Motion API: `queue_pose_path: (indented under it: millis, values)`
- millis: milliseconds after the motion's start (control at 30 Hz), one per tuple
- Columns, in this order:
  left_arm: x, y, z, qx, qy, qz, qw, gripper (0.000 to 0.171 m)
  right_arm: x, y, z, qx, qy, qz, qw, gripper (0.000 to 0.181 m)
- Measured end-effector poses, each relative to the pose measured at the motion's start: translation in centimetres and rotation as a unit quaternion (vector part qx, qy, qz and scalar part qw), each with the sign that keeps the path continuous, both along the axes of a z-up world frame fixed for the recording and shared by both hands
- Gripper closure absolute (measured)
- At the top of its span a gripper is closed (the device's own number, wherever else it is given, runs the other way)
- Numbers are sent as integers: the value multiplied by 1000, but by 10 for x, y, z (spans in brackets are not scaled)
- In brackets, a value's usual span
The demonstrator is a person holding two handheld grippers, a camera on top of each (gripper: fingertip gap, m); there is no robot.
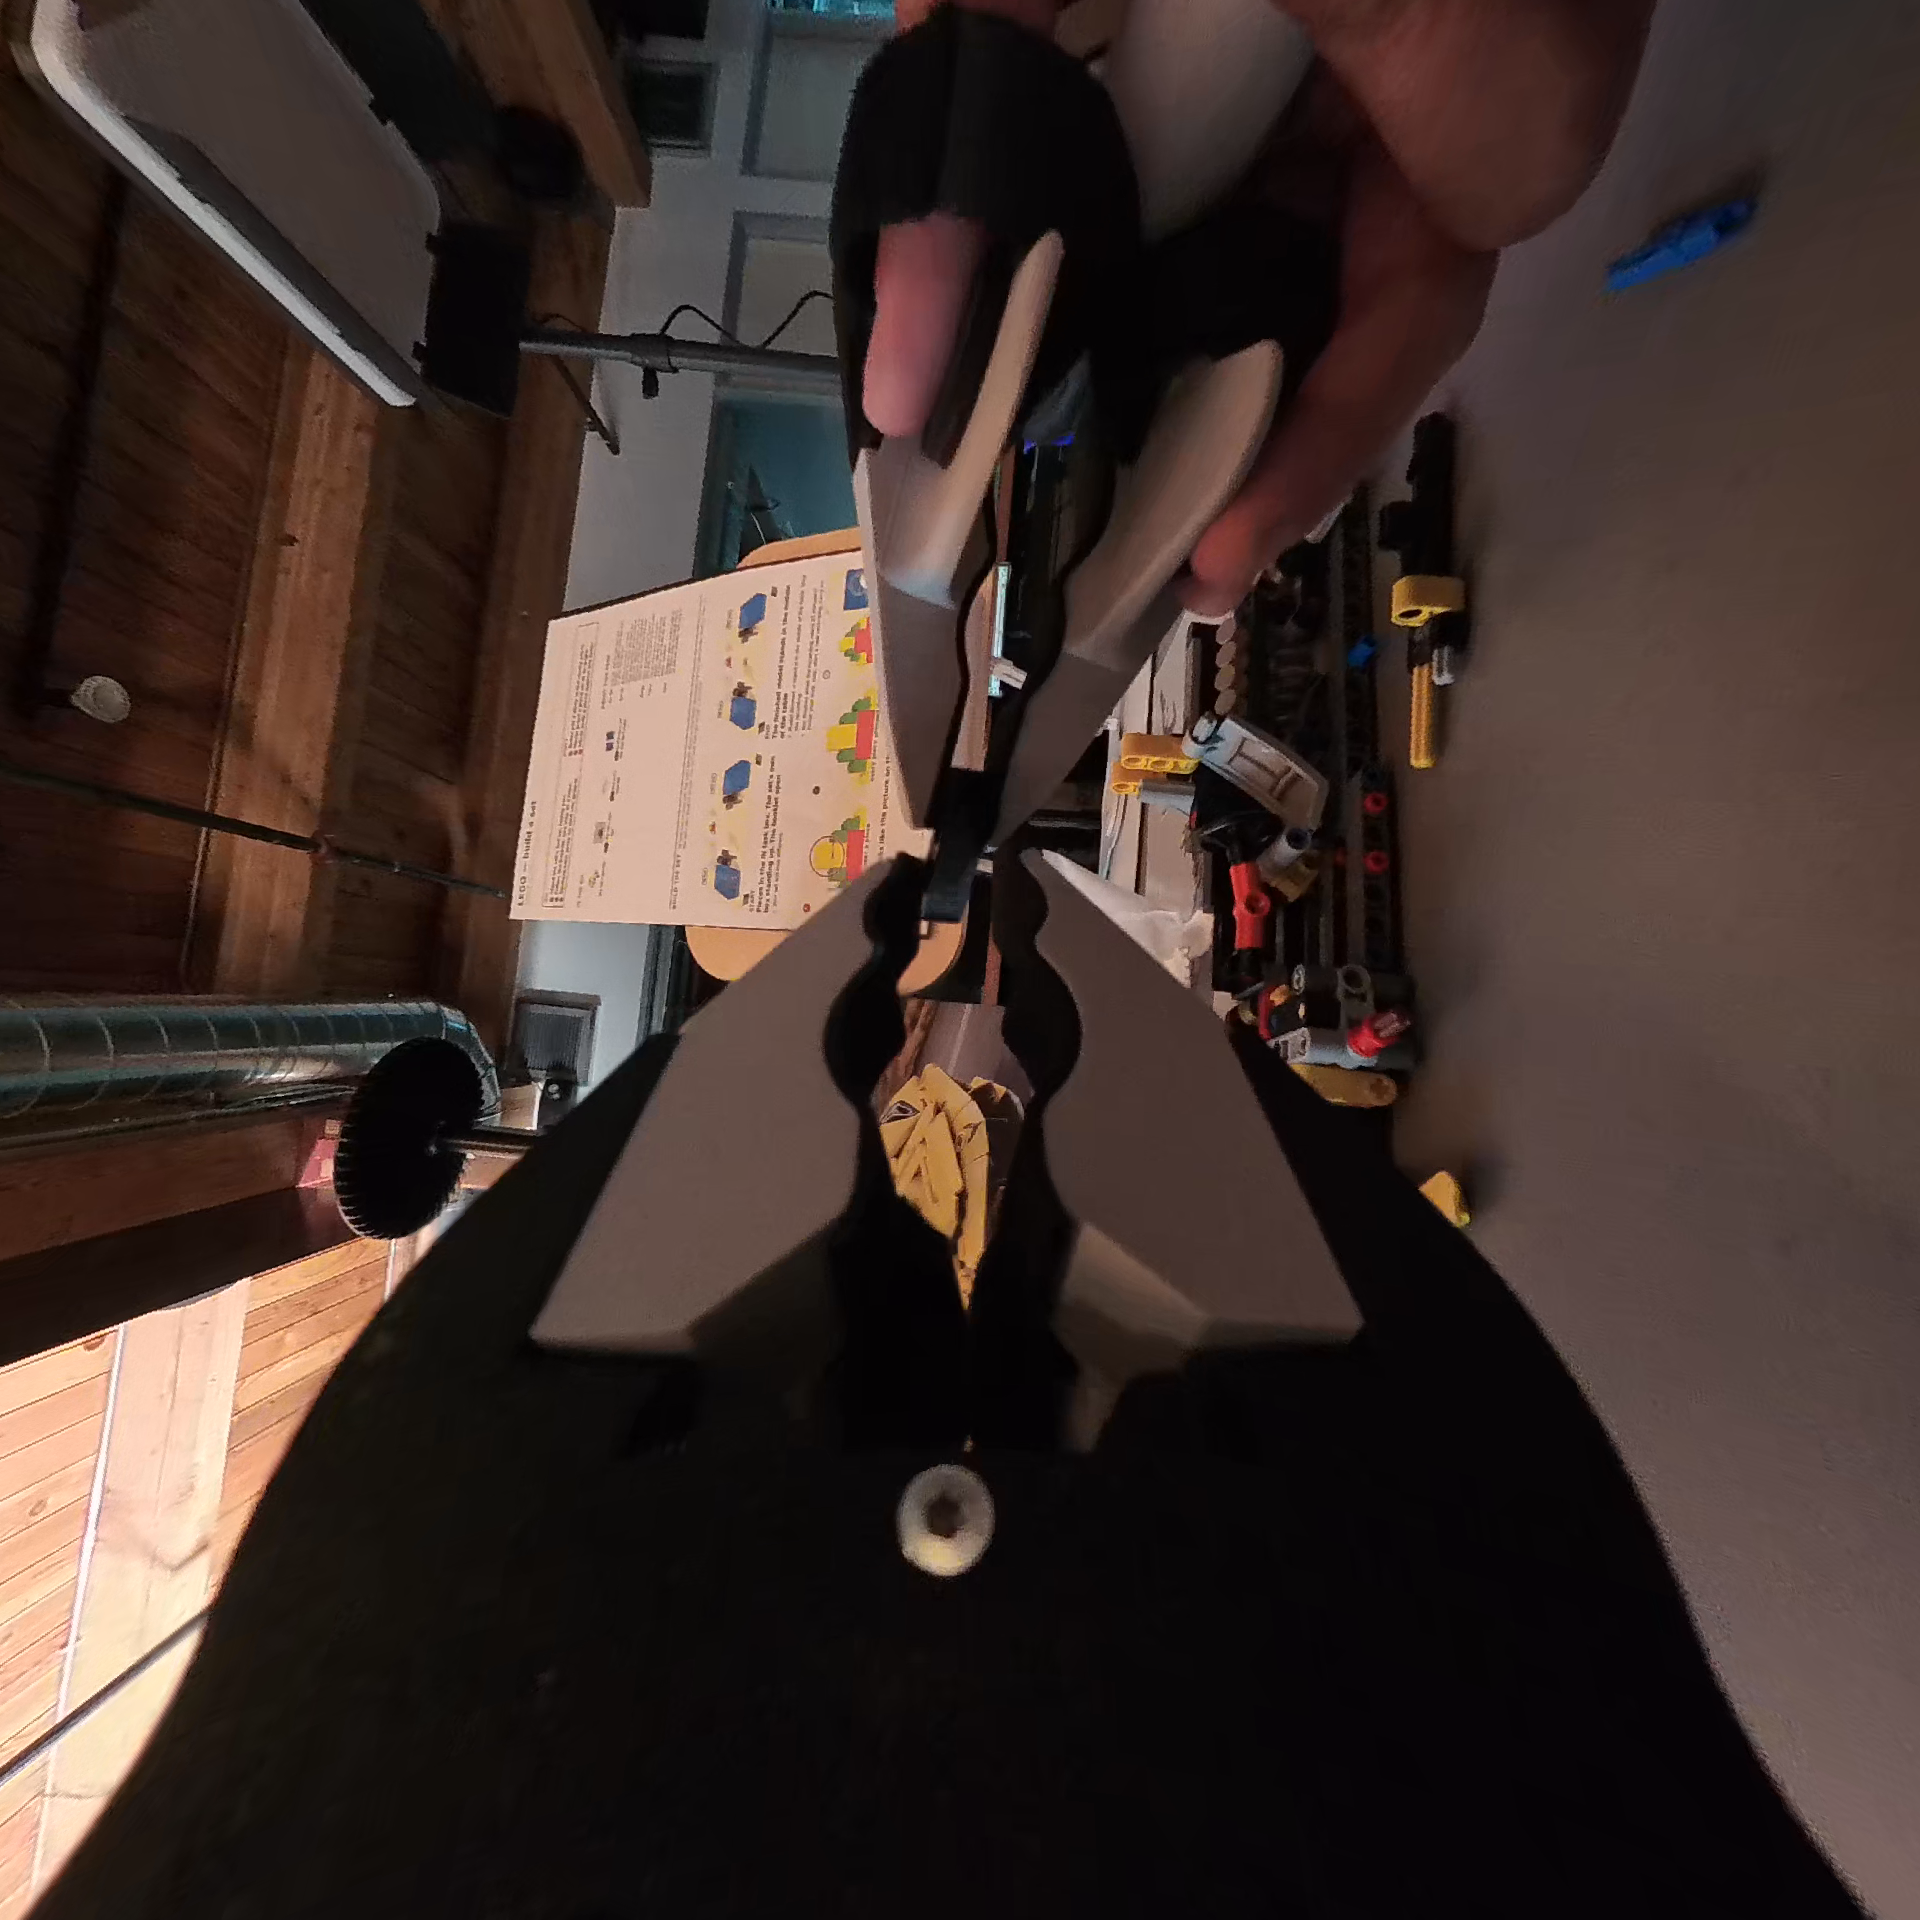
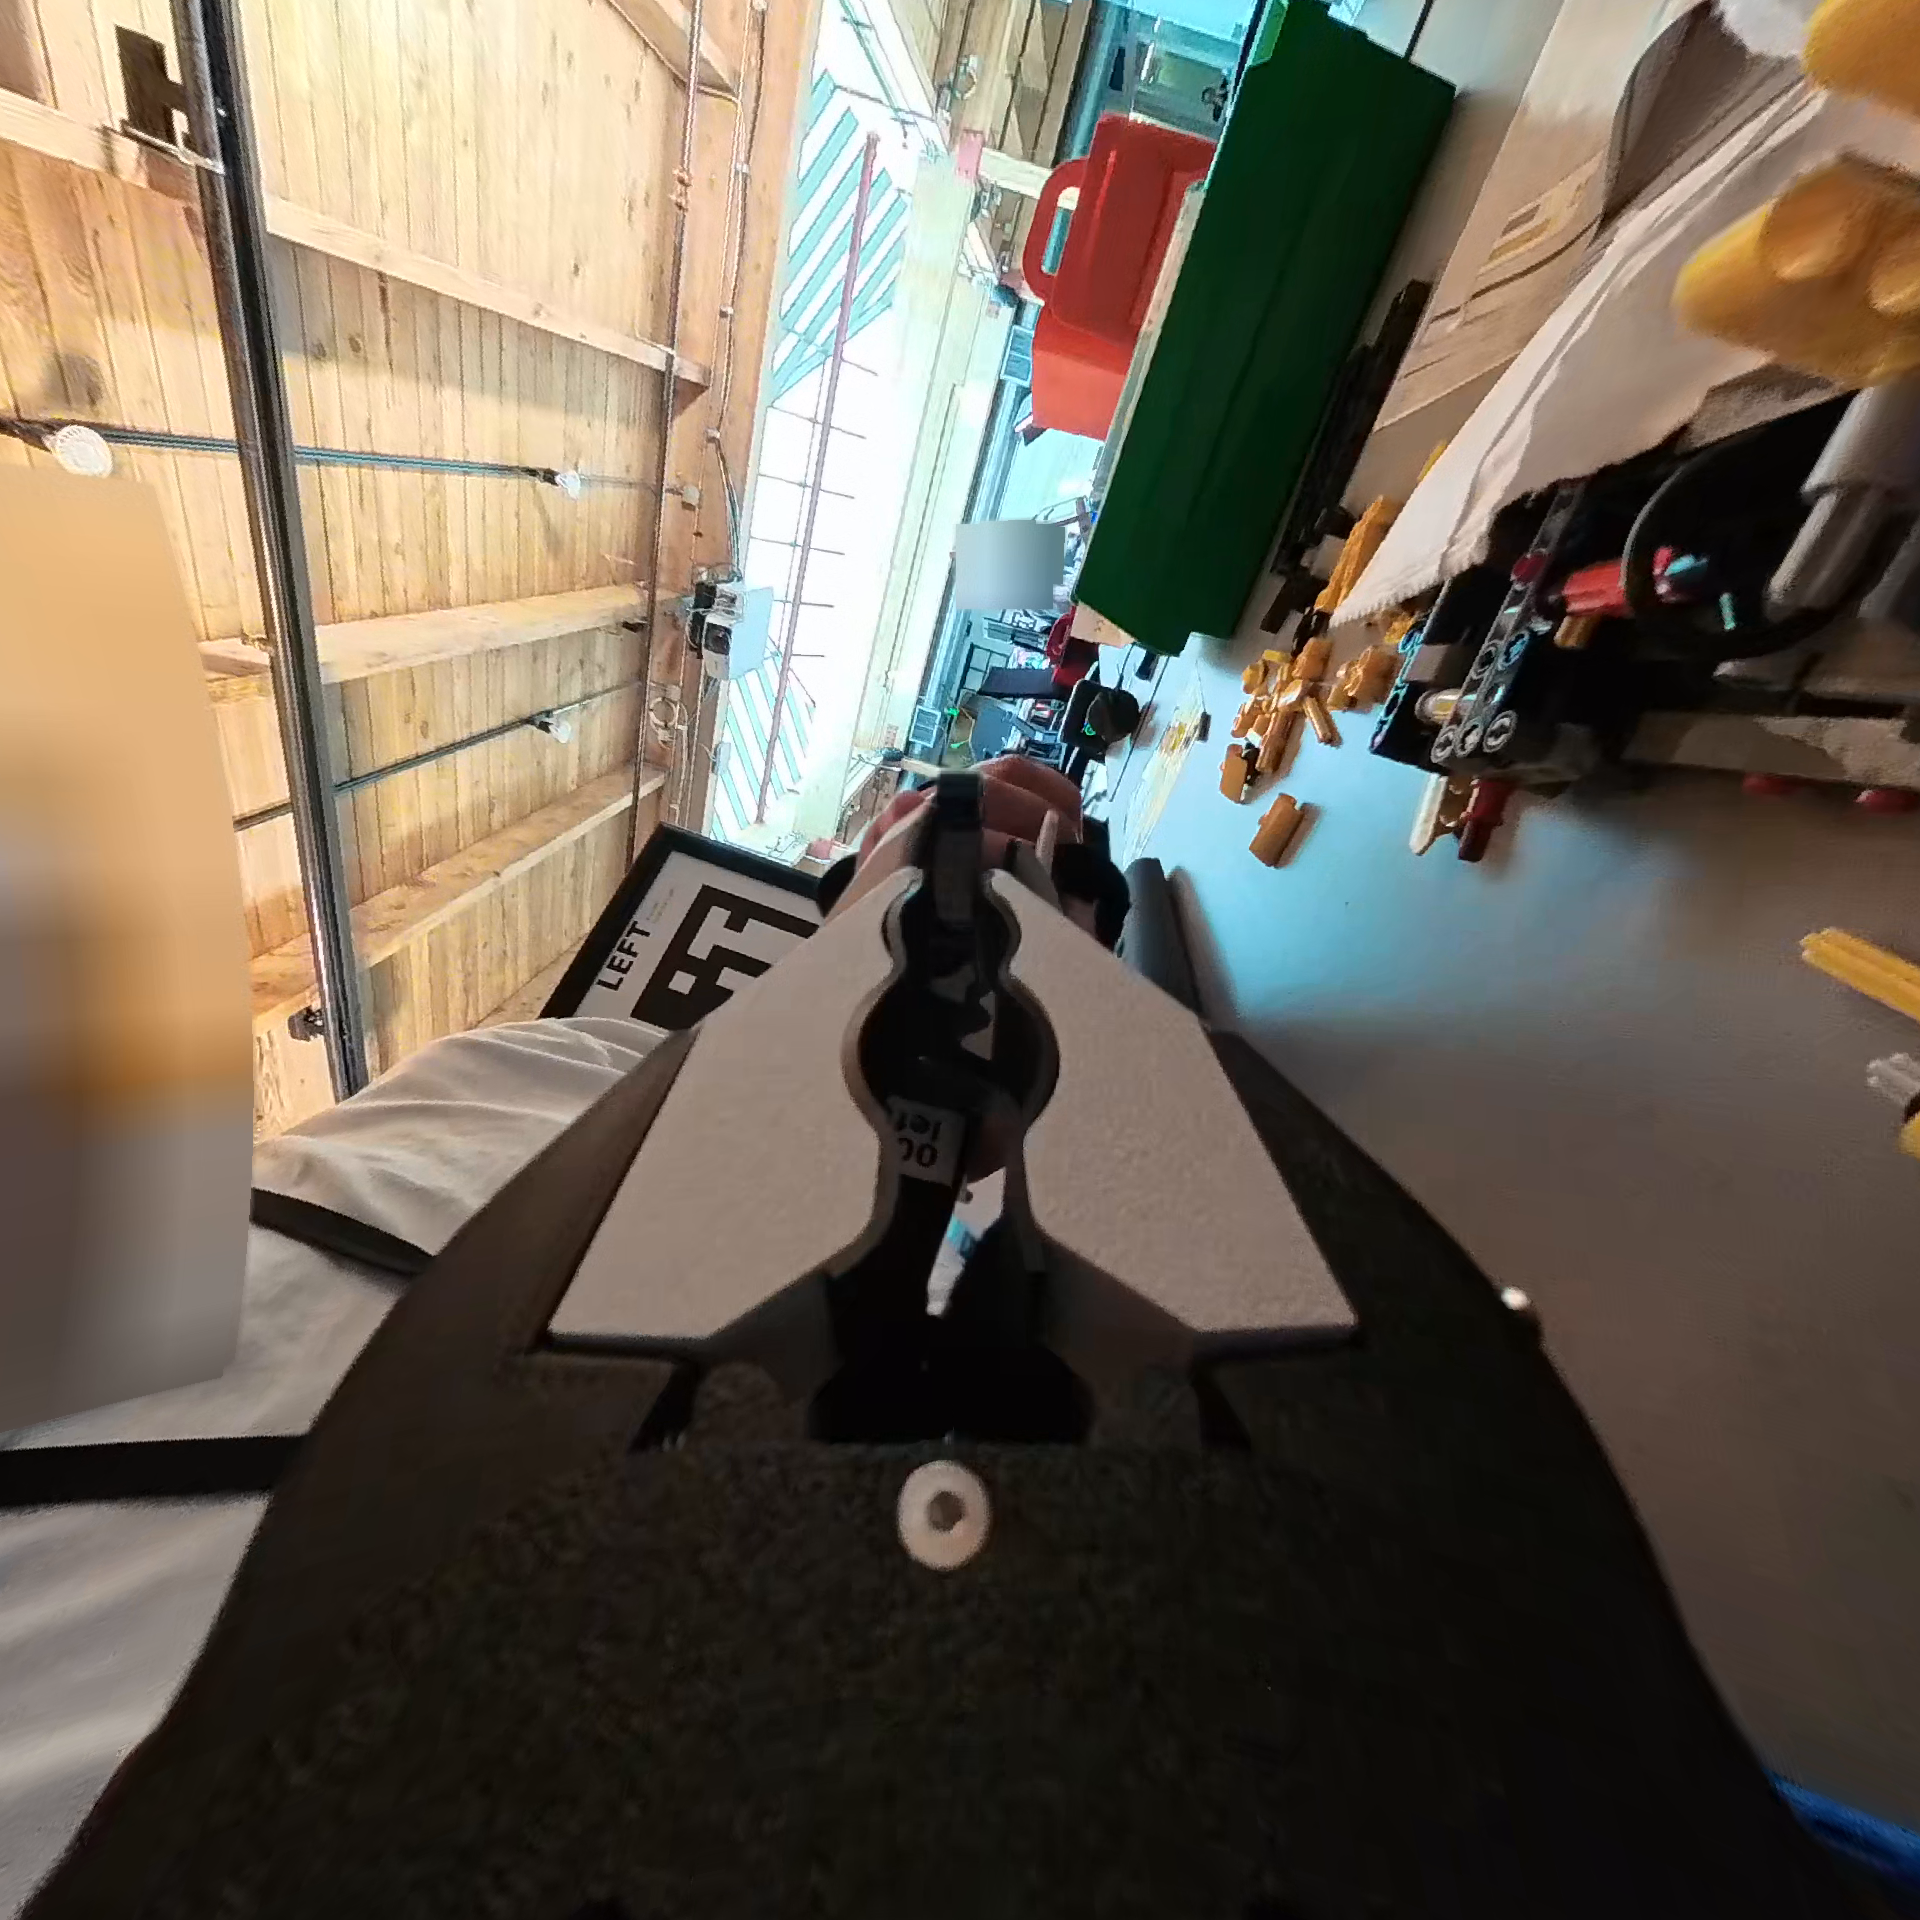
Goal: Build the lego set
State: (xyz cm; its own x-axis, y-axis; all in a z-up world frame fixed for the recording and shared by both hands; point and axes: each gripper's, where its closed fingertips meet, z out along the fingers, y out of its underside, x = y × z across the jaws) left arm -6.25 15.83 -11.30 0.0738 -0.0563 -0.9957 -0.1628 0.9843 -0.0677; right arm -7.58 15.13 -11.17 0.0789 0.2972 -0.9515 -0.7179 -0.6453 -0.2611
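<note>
Tools meeting tip to tip above the desk (image 1: 1662, 935).

Right tool (image 2: 951, 883) pinches a small black piece (image 2: 956, 831); left tool (image 1: 961, 873), slightly parted, touches it, apparently for handover. Beyond the piece lies the partly built lego set (image 1: 1320, 831).

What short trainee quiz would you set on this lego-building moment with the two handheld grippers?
1. True or false: the right gripper is shut on the small black lego piece.
2. The loose plastic pieces scattered on the grey table beside the big green box are: A yellow, B blue, C white.
3. Fill in: the left gripper has its jaws ___.
Key: 1 true; 2 A; 3 open.
</note>
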Motion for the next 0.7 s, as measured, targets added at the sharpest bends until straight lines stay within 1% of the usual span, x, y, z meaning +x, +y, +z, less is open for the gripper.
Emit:
queue_pose_path:
  millis: [67,100,200,267,300,333,367,400,433,467,533,600,633,667,700]
  values:
    - [1,1,-1,-21,5,0,1000,165,1,0,0,6,-12,-5,1000,173]
    - [2,2,-2,-46,10,-6,999,166,2,-1,1,14,-25,-8,1000,171]
    - [3,2,1,-160,25,-32,986,166,10,-2,5,47,-81,-27,995,164]
    - [4,5,10,-249,28,-53,967,166,20,-3,13,74,-123,-44,989,163]
    - [5,8,17,-306,28,-67,949,166,28,-3,17,90,-150,-58,983,162]
    - [7,10,23,-371,37,-85,924,166,35,-3,22,106,-178,-72,976,161]
    - [10,12,26,-445,60,-106,887,166,43,-1,27,118,-204,-83,968,162]
    - [13,14,31,-523,77,-132,839,167,50,1,30,127,-229,-92,961,160]
    - [16,18,41,-597,83,-163,781,167,57,5,33,137,-256,-103,951,159]
    - [20,20,46,-666,103,-194,713,166,65,10,35,149,-282,-117,940,159]
    - [26,20,45,-773,187,-236,559,166,78,20,39,171,-317,-145,922,159]
    - [28,21,44,-830,233,-278,424,166,86,29,34,198,-345,-174,901,158]
    - [26,20,43,-847,255,-294,362,166,87,31,31,207,-351,-183,895,155]
    - [28,23,39,-862,258,-294,322,166,83,29,33,218,-345,-180,895,151]
    - [28,23,36,-871,263,-292,295,166,78,28,35,234,-347,-177,891,152]
